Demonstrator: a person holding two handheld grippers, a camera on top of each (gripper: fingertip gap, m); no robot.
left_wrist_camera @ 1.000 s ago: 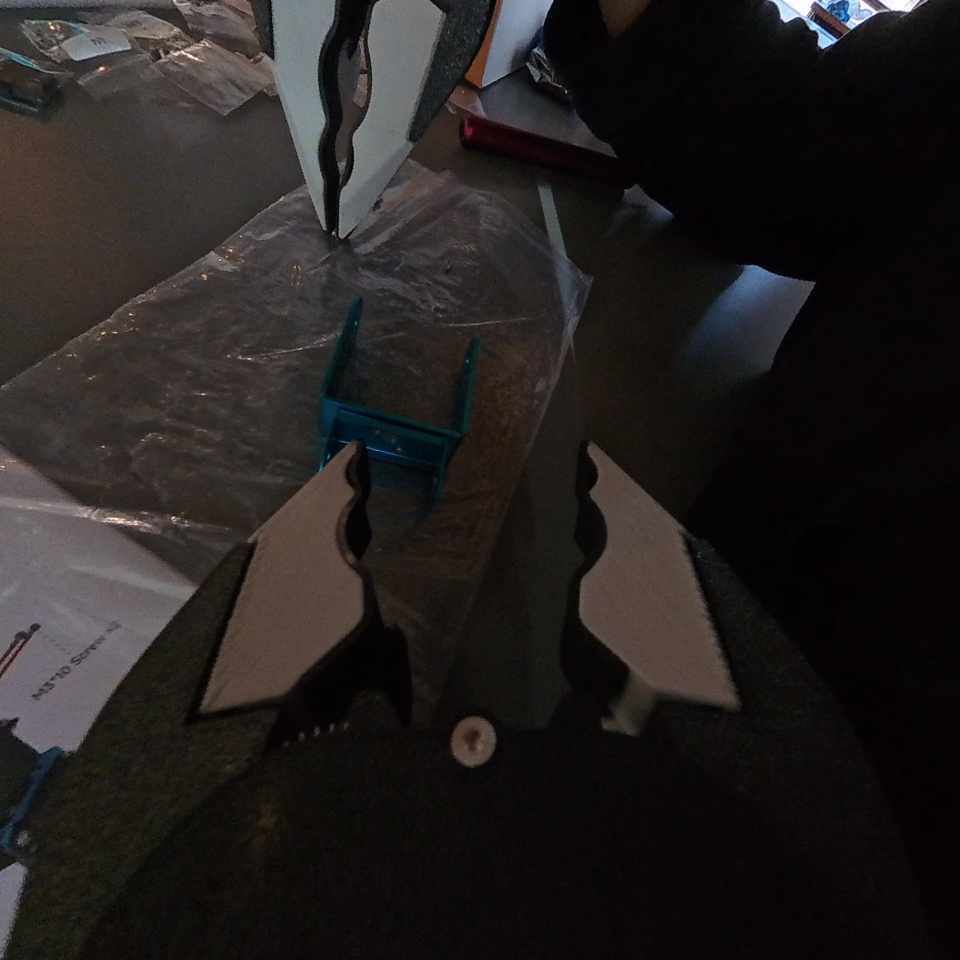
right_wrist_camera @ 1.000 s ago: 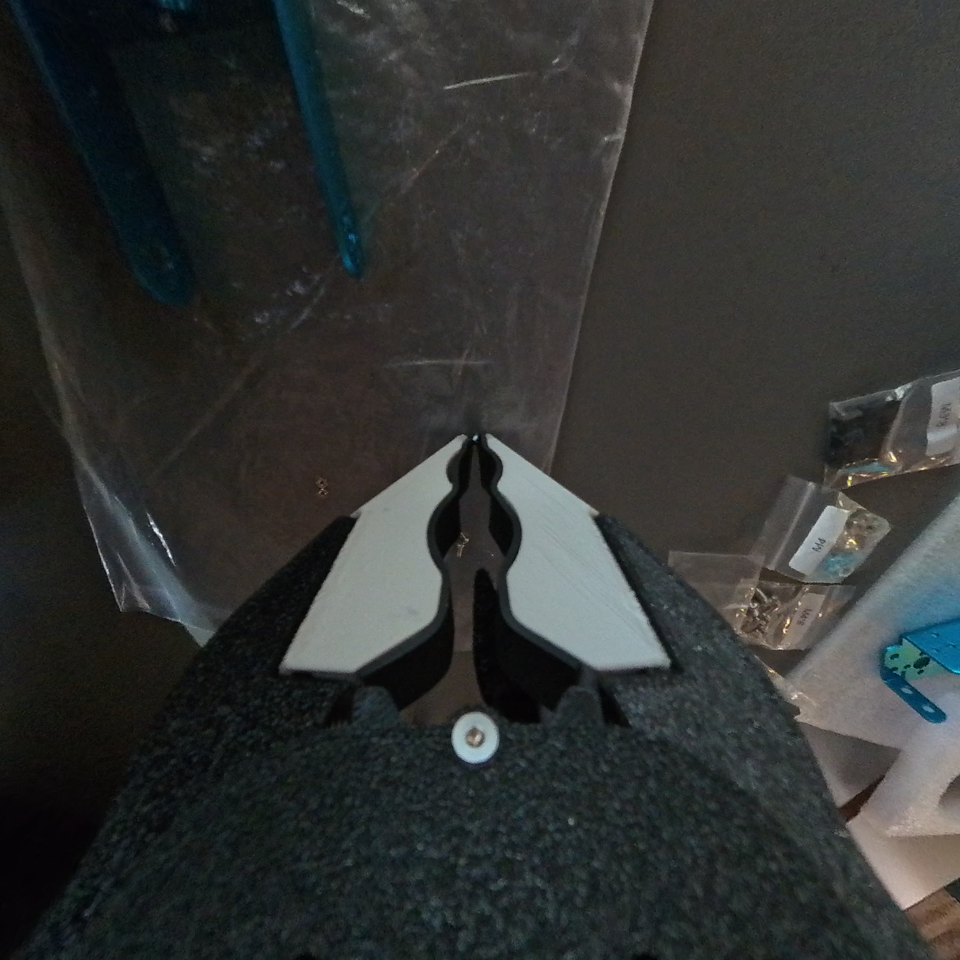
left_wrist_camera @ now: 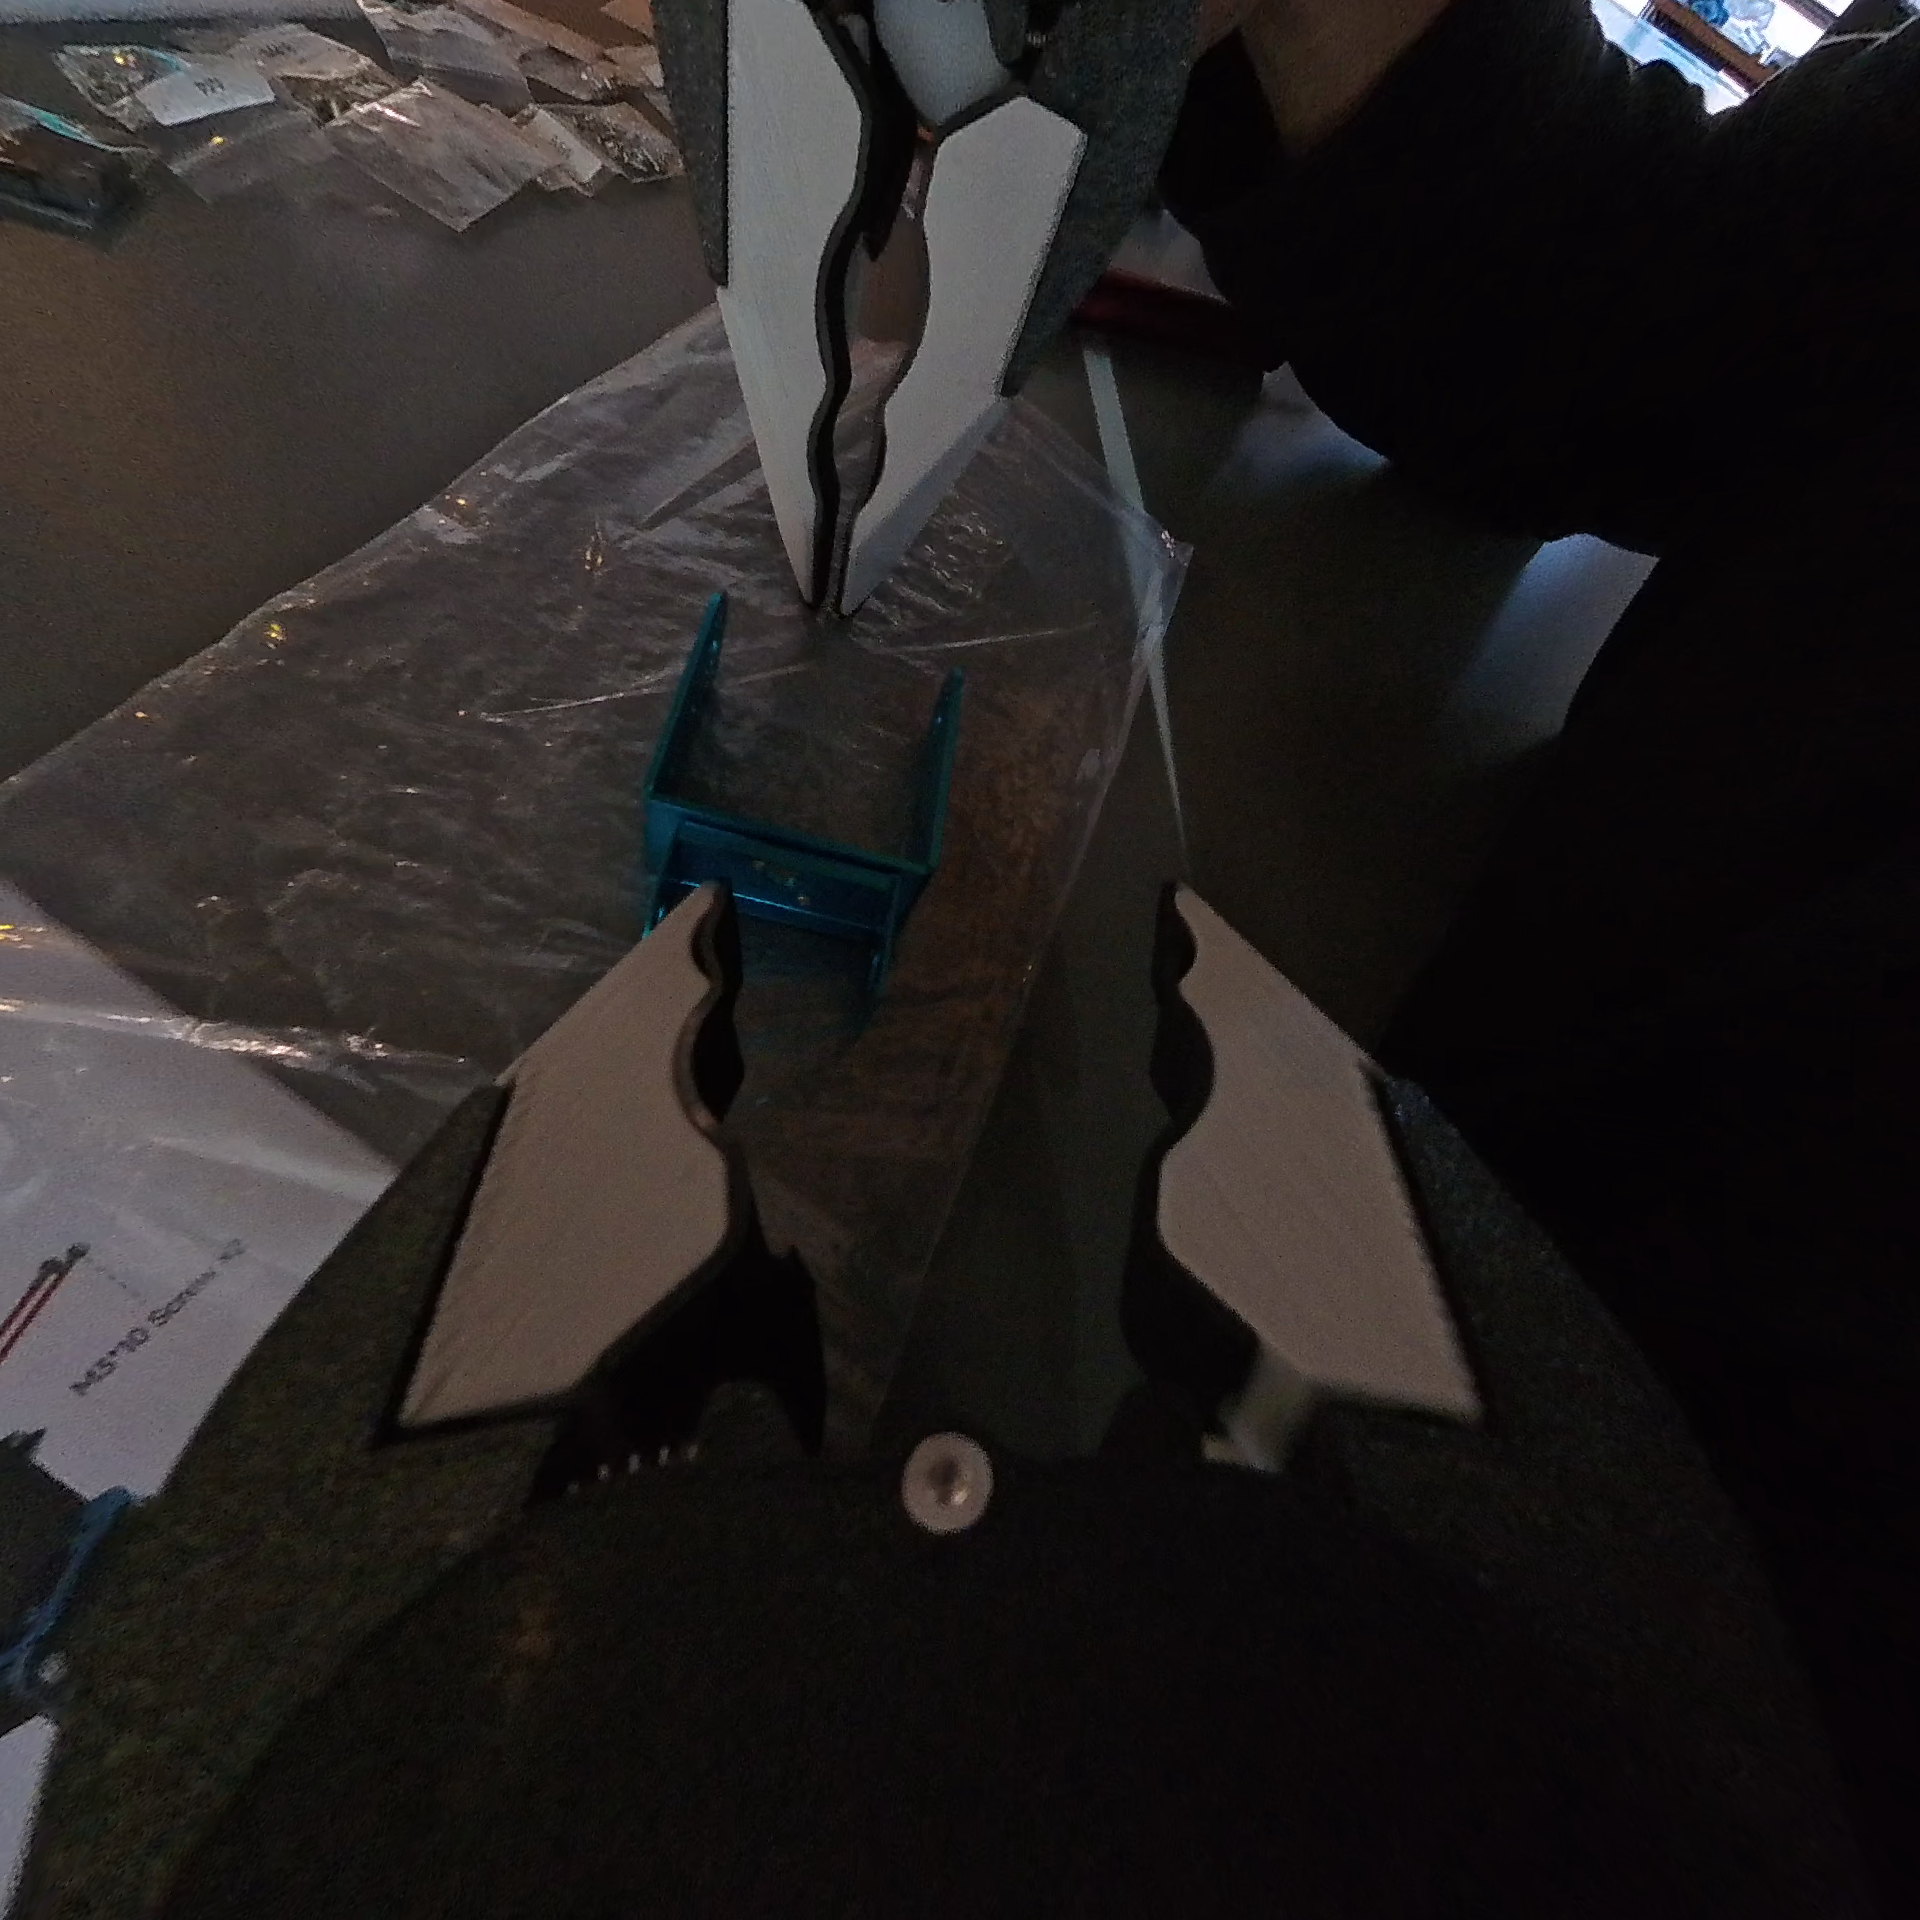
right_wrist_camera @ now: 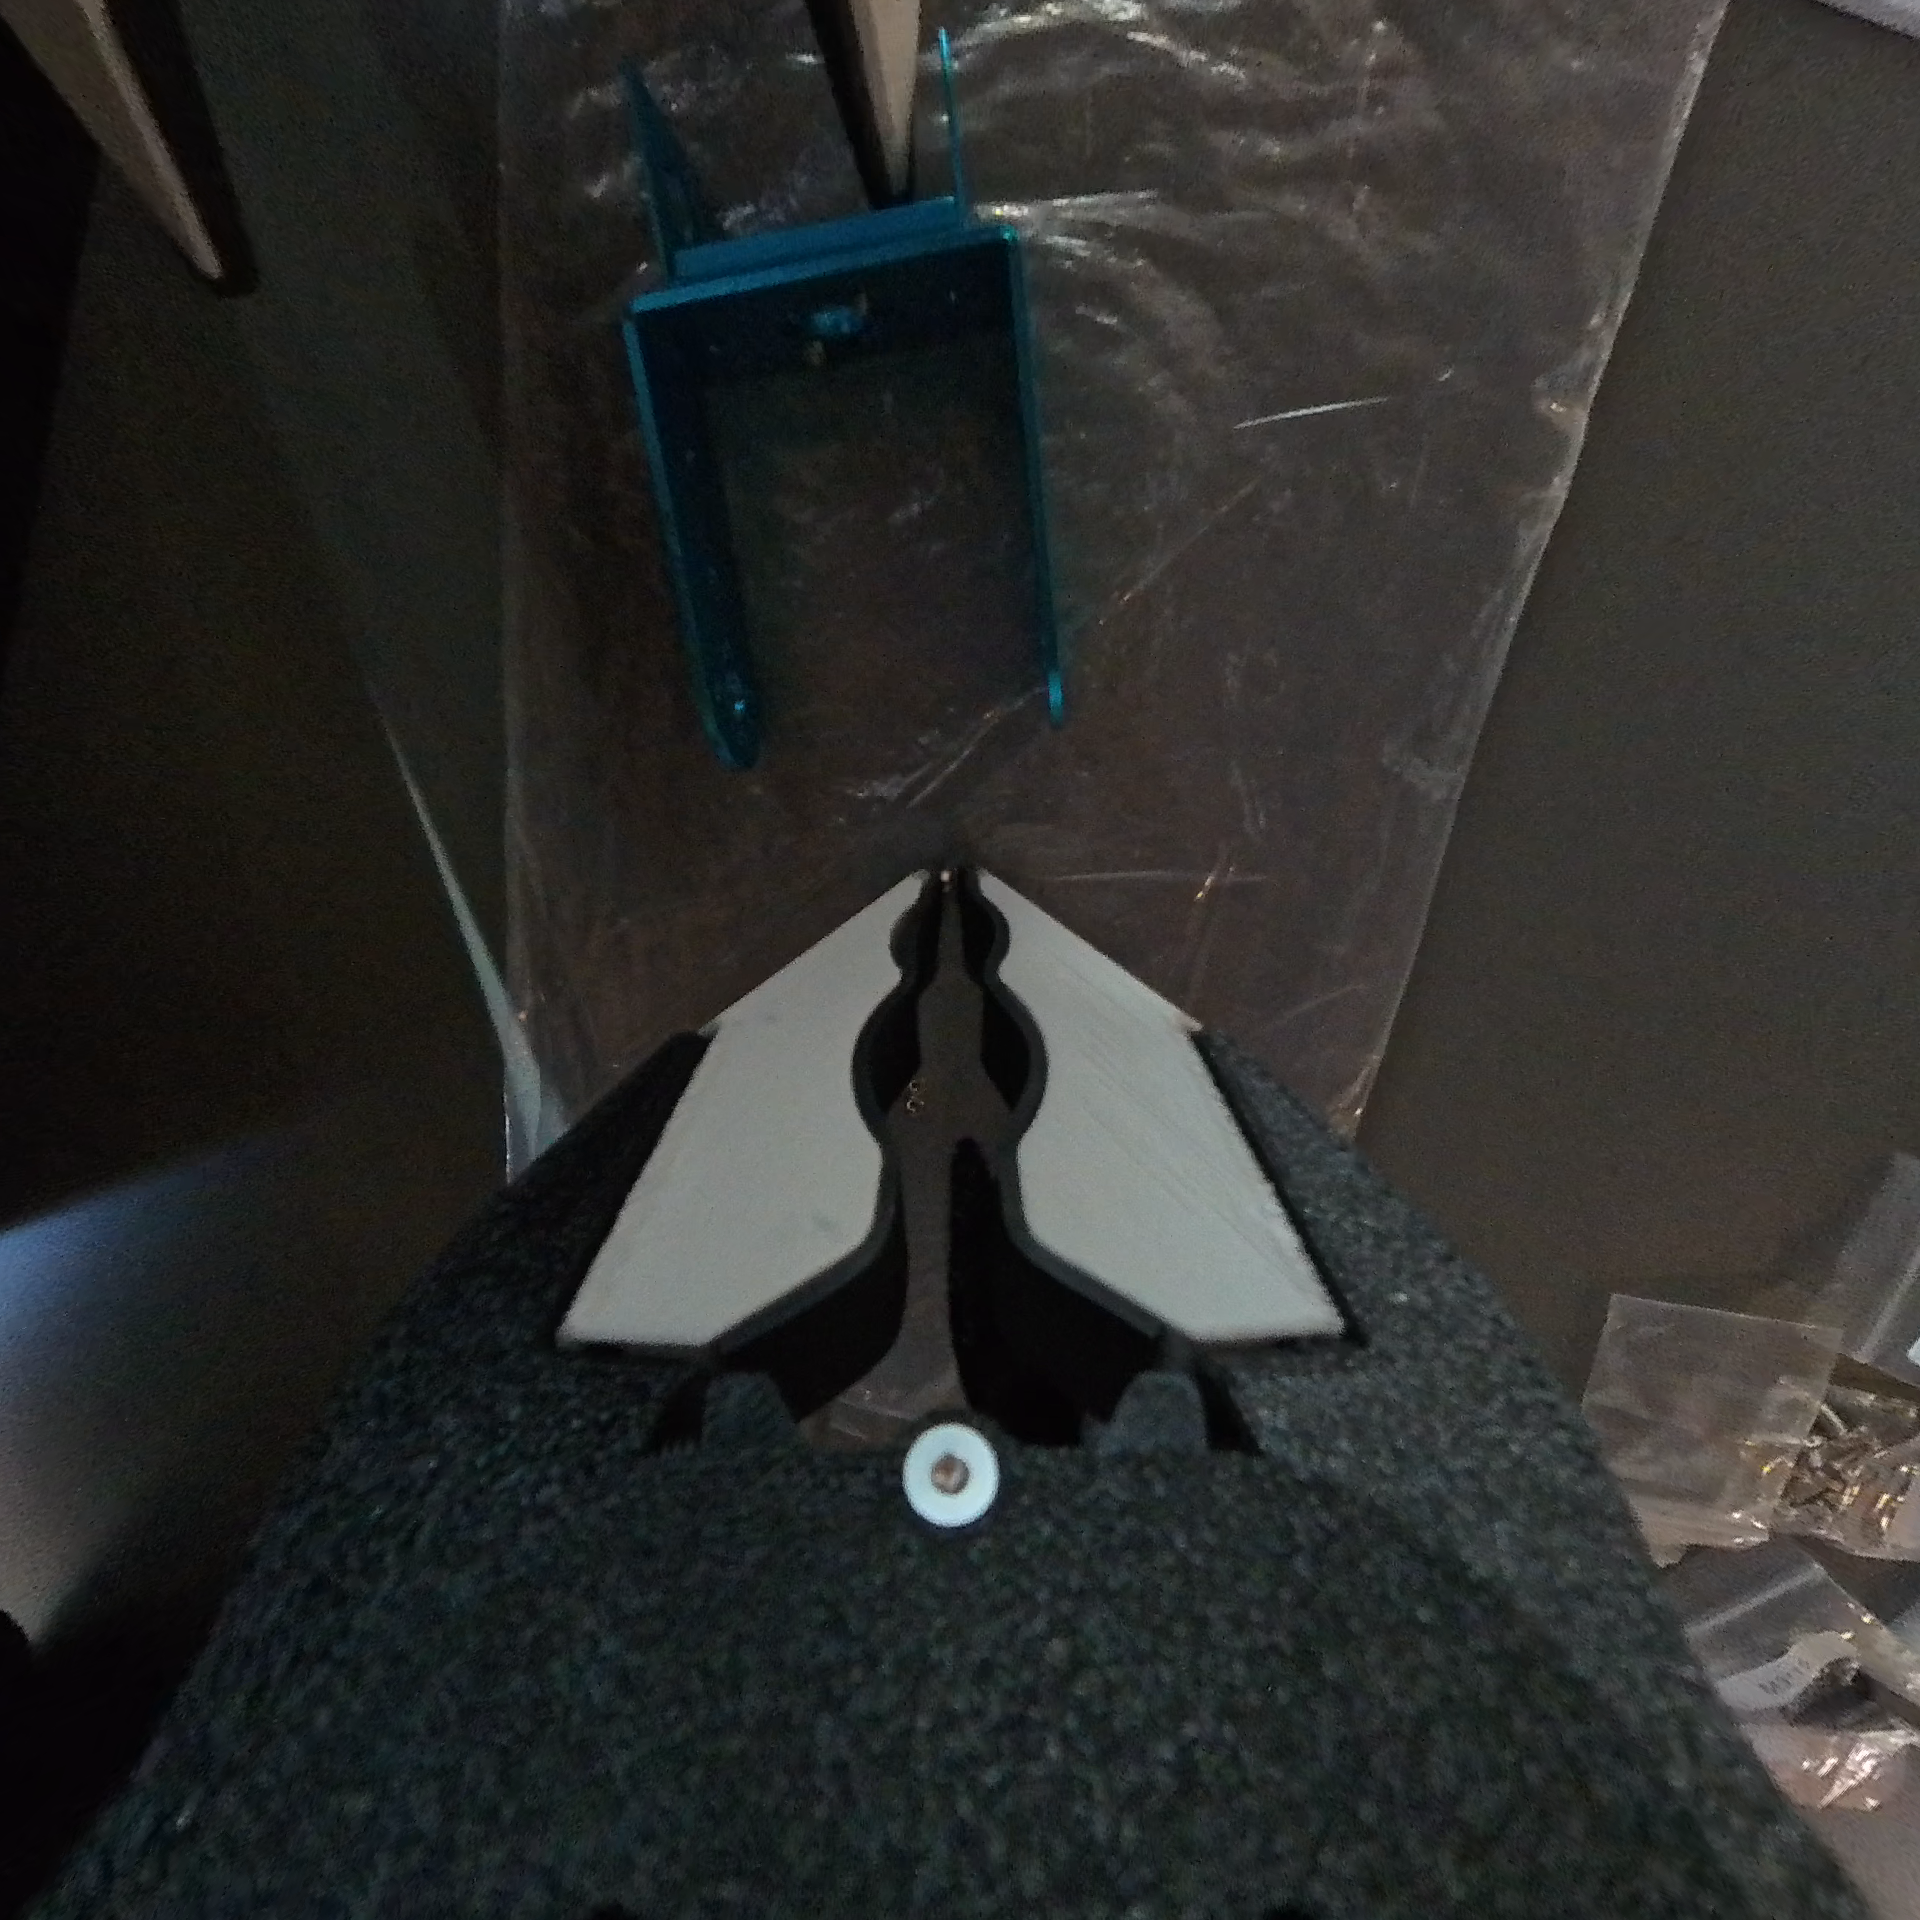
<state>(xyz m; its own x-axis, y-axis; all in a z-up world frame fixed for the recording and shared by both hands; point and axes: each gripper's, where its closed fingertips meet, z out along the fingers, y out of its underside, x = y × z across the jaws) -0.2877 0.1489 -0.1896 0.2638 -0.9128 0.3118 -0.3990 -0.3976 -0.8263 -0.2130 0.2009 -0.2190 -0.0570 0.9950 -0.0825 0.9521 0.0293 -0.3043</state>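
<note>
A blue metal bracket with upright side arms lies on a clear plastic bag on the dark table. My left gripper is open and empty just short of the bracket, its left fingertip overlapping the bracket's near corner. My right gripper comes down from the far side, shut, with its tips at the bag just beyond the bracket's arms. In the right wrist view the shut gripper points at the bracket on the bag. A tiny bright speck shows at its tips; I cannot tell what it is.
Small clear bags of hardware lie at the far left and show at the lower right of the right wrist view. A white printed sheet lies at the near left. A person's dark sleeve fills the right side. My hands' fingertips stand some 10 cm from each other.
My right gripper, still shut, has moved along the bag toward the bracket's arms and stands more upright. The left gripper and bracket have hardly moved.
</note>
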